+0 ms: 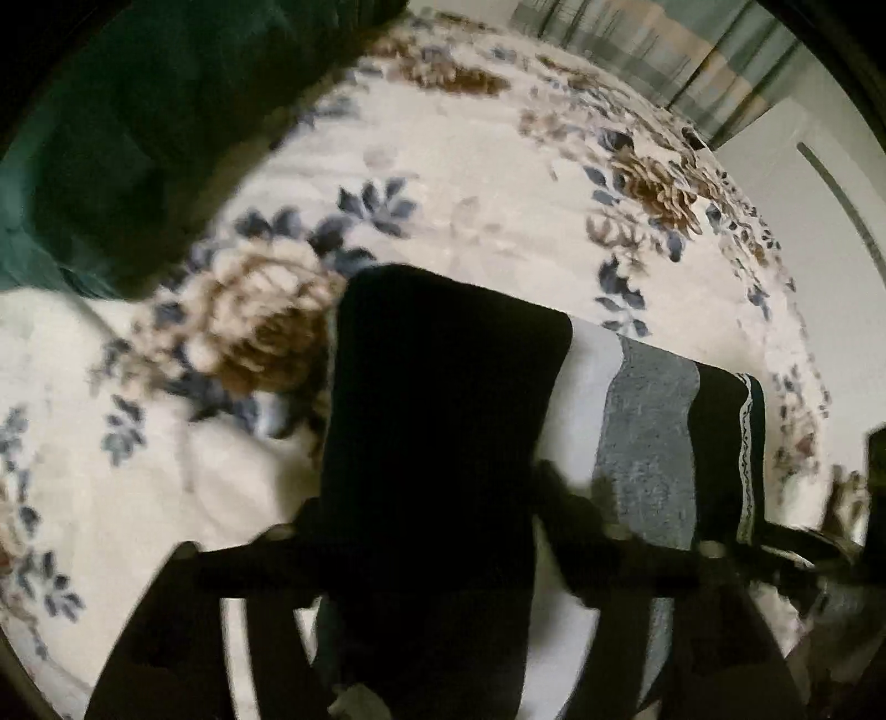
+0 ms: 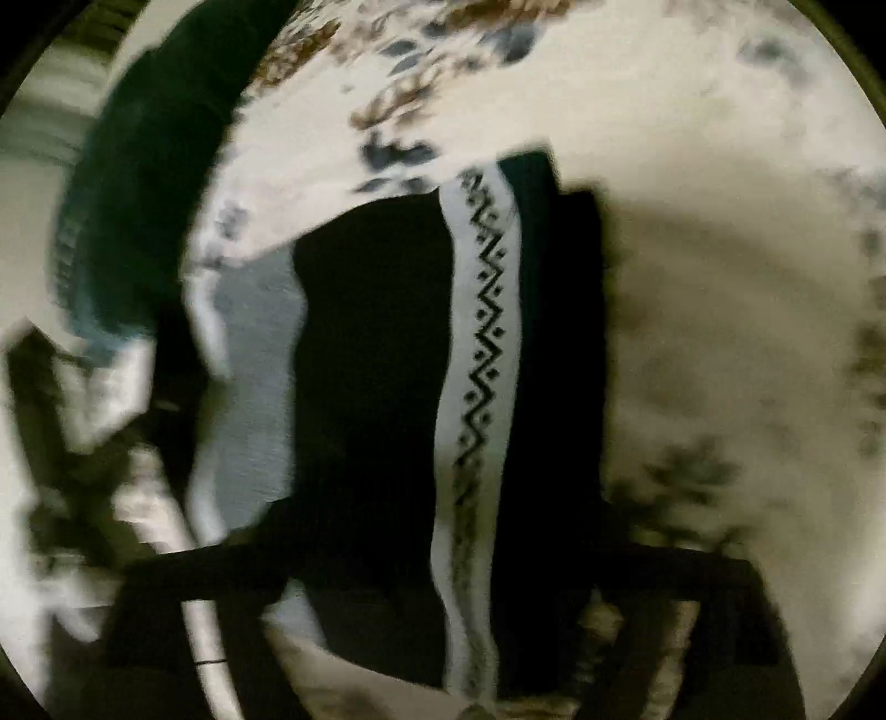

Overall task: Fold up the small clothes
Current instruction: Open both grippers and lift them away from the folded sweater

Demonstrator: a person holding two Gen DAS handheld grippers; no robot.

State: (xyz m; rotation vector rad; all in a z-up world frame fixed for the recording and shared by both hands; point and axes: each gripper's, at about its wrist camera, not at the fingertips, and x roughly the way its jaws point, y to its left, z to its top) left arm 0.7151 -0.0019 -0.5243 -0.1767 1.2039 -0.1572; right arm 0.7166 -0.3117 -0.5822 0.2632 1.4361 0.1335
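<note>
We look down on a bed under a cream floral bedspread [image 1: 470, 183], brown and blue blooms; a dark green blanket [image 1: 111, 138] is heaped at its far left edge, striped curtains [image 1: 664, 50] beyond. The striped garment [image 1: 648, 432], banded black, white, grey, with a zigzag trim, hangs above the bedspread's middle. Left tongs [image 1: 437, 559] pinch its black end; right tongs [image 2: 443, 565] pinch the trim end [image 2: 487, 332]. Both views blurred.
</note>
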